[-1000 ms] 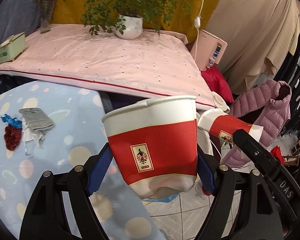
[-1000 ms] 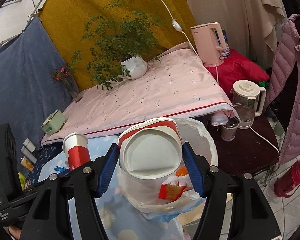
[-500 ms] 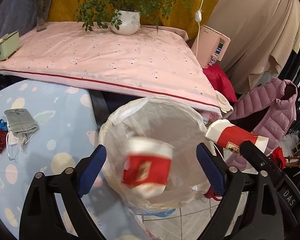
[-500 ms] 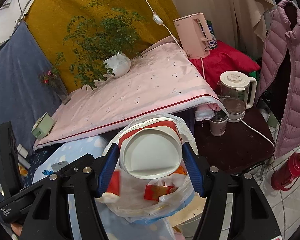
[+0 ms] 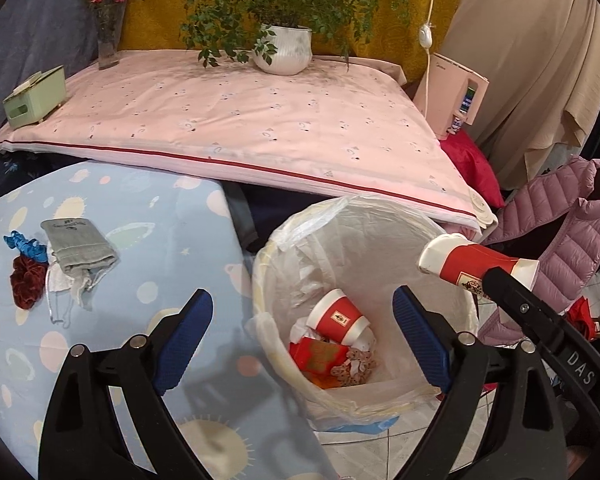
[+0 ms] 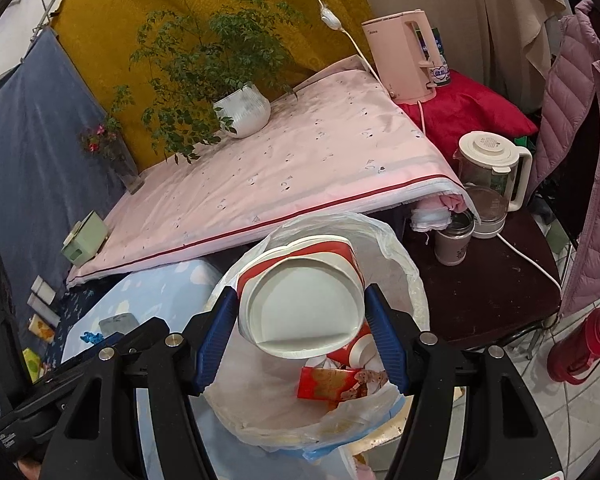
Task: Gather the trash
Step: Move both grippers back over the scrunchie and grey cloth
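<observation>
Hovering over the lined bin (image 5: 363, 240), your left hand-held gripper (image 5: 301, 338) gapes wide and empty; your right hand-held gripper (image 6: 301, 334) clamps a red cup (image 6: 300, 304) sideways, ready to drop at 6 o'clock.

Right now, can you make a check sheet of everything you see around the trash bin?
Surface: blue dotted cloth; pink cloth on the table behind.
Job's things: lined trash bin holds one red paper cup and wrappers; second red cup above the bin.
Clutter: grey pouch, scrunchies.
Grippers: left gripper open, empty; right gripper shut on the second red cup.
Cables: white cord to the pink kettle.
Surroundings: potted plant, green box, pink jacket.
</observation>
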A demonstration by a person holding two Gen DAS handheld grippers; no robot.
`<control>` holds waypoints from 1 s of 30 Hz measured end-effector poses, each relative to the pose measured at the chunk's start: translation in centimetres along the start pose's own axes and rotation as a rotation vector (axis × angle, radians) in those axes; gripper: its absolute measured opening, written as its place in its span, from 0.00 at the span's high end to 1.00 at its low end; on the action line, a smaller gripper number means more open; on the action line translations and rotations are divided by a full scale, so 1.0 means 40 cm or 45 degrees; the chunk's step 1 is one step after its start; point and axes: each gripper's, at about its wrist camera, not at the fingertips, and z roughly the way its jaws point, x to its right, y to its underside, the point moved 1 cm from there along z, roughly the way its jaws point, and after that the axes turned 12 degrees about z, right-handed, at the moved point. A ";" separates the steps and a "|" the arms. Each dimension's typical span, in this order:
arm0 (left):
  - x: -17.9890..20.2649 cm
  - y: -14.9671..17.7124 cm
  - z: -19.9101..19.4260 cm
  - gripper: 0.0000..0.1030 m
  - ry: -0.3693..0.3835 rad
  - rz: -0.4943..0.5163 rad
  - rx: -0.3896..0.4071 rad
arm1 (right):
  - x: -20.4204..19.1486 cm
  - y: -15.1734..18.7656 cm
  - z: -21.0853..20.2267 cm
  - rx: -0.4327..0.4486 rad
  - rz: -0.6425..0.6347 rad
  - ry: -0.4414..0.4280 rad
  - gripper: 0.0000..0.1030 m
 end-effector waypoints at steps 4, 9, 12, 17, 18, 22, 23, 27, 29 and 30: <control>-0.029 0.012 -0.009 0.15 -0.037 -0.017 0.005 | -0.030 0.011 0.024 -0.018 -0.039 0.027 0.37; -0.068 0.029 -0.017 0.15 -0.075 -0.041 0.003 | -0.052 0.024 0.029 -0.027 -0.047 0.028 0.36; -0.094 0.044 -0.023 0.15 -0.085 -0.067 -0.003 | -0.067 0.033 0.026 -0.029 -0.059 0.020 0.35; -0.138 0.070 -0.035 0.15 -0.104 -0.112 -0.008 | -0.106 0.053 0.013 -0.031 -0.105 0.006 0.35; -0.145 0.075 -0.038 0.15 -0.106 -0.119 -0.008 | -0.115 0.056 0.012 -0.031 -0.113 0.004 0.35; -0.177 0.091 -0.056 0.15 -0.122 -0.148 -0.004 | -0.150 0.074 0.005 -0.036 -0.144 -0.011 0.35; -0.185 0.095 -0.062 0.15 -0.127 -0.153 -0.001 | -0.160 0.080 0.003 -0.038 -0.153 -0.016 0.35; -0.217 0.108 -0.084 0.15 -0.153 -0.168 0.011 | -0.201 0.103 0.002 -0.052 -0.187 -0.036 0.35; -0.236 0.116 -0.095 0.15 -0.166 -0.181 0.013 | -0.224 0.117 0.004 -0.058 -0.208 -0.041 0.35; -0.248 0.121 -0.100 0.15 -0.173 -0.190 0.013 | -0.237 0.125 0.006 -0.063 -0.218 -0.046 0.35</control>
